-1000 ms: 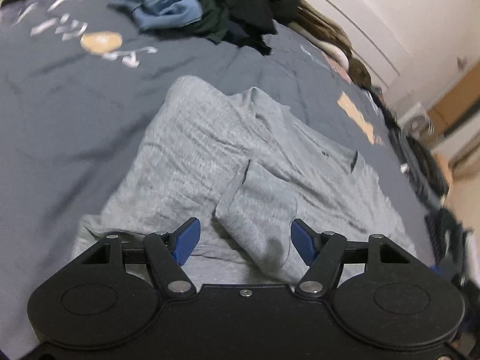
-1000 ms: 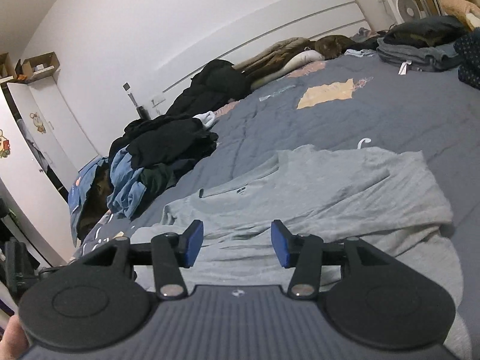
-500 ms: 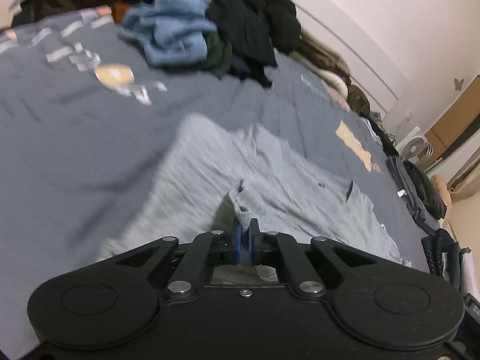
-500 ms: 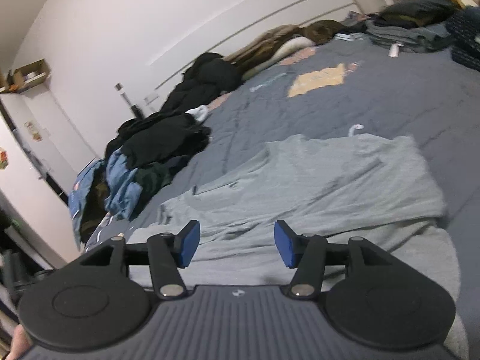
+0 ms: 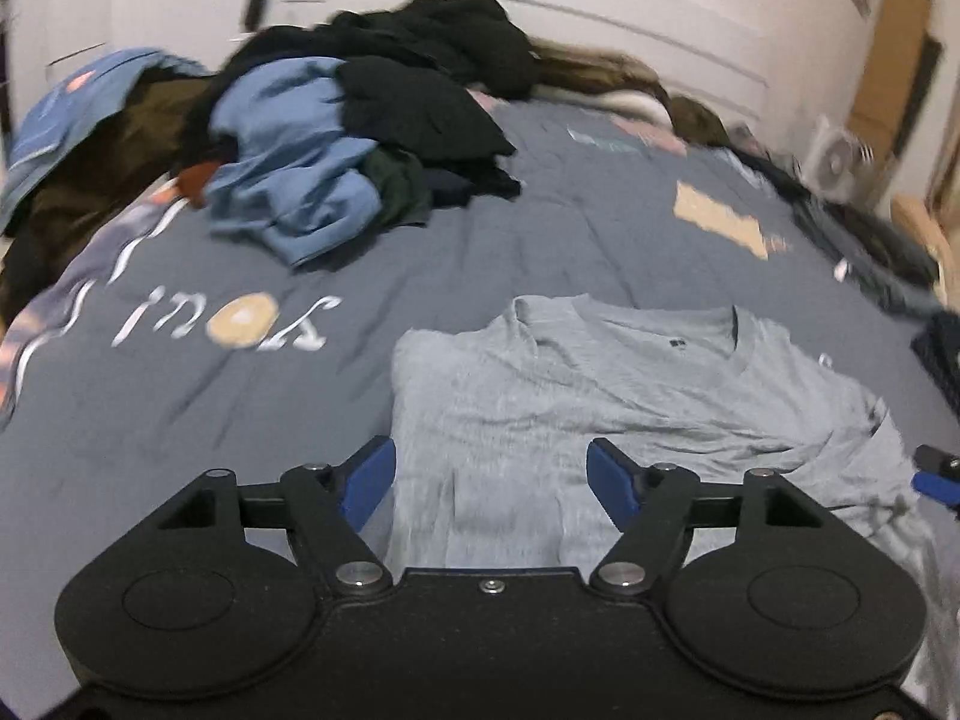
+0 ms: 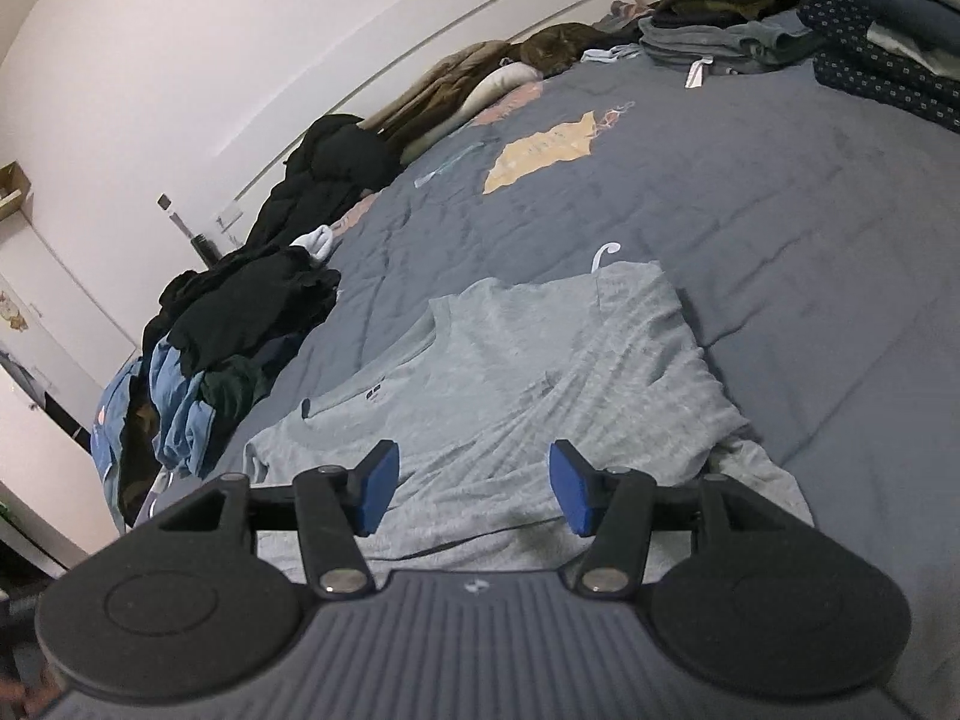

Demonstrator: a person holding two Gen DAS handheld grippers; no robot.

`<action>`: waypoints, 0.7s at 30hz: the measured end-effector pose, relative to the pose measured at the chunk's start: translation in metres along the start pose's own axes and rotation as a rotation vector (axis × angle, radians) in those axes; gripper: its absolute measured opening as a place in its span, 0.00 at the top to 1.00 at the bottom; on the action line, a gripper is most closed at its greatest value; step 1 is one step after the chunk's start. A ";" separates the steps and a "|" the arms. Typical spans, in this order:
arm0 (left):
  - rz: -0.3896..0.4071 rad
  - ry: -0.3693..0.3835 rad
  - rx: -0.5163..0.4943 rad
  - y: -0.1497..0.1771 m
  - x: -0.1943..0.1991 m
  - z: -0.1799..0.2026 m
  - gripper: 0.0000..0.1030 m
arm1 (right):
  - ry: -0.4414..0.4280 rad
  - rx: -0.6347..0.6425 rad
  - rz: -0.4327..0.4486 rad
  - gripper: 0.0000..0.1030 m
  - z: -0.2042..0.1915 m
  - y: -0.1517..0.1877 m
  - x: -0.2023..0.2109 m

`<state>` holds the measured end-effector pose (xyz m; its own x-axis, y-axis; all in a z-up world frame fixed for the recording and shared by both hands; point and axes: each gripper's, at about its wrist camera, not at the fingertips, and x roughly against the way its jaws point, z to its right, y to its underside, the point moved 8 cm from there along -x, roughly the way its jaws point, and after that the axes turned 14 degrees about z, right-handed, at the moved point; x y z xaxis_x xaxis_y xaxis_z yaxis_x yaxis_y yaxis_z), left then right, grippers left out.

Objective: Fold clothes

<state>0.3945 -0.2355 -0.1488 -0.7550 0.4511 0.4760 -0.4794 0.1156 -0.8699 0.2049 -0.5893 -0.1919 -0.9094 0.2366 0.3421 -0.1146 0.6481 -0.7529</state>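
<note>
Having just sprung apart, the left gripper point(image 5: 491, 479) jaws release the grey T-shirt point(image 5: 600, 396); the right gripper point(image 6: 468, 486) jaws gape empty.

The grey T-shirt's point(image 5: 600, 414) near hem is hidden behind the left gripper's body, and likewise in the right wrist view. The pile of dark and blue clothes point(image 5: 360, 138) is motion-blurred in the left view. The folded stack point(image 6: 840, 18) is cut off by the picture's edge.

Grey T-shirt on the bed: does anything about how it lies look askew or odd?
The grey cotton T-shirt lies rumpled on the dark blue bedspread, its near hem bunched and creased. Both sides look folded inward. Nothing appears damaged.
</note>
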 end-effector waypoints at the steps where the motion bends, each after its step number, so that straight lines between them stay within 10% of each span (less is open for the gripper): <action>1: -0.024 0.027 -0.031 0.002 -0.009 0.003 0.44 | -0.005 0.002 -0.003 0.47 -0.001 0.001 0.000; 10: -0.268 0.189 -0.234 0.044 -0.064 0.008 0.47 | -0.035 0.021 -0.035 0.46 -0.002 -0.001 -0.001; 13: -0.316 0.236 -0.216 0.052 -0.068 0.009 0.77 | -0.031 0.005 -0.042 0.45 0.002 -0.002 -0.003; 21: -0.132 0.240 -0.140 0.004 -0.051 0.004 0.88 | -0.035 -0.008 -0.031 0.44 0.002 -0.005 -0.001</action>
<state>0.4288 -0.2618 -0.1757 -0.5549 0.6186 0.5562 -0.4873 0.3003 -0.8200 0.2060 -0.5937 -0.1898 -0.9190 0.1912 0.3448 -0.1395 0.6603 -0.7379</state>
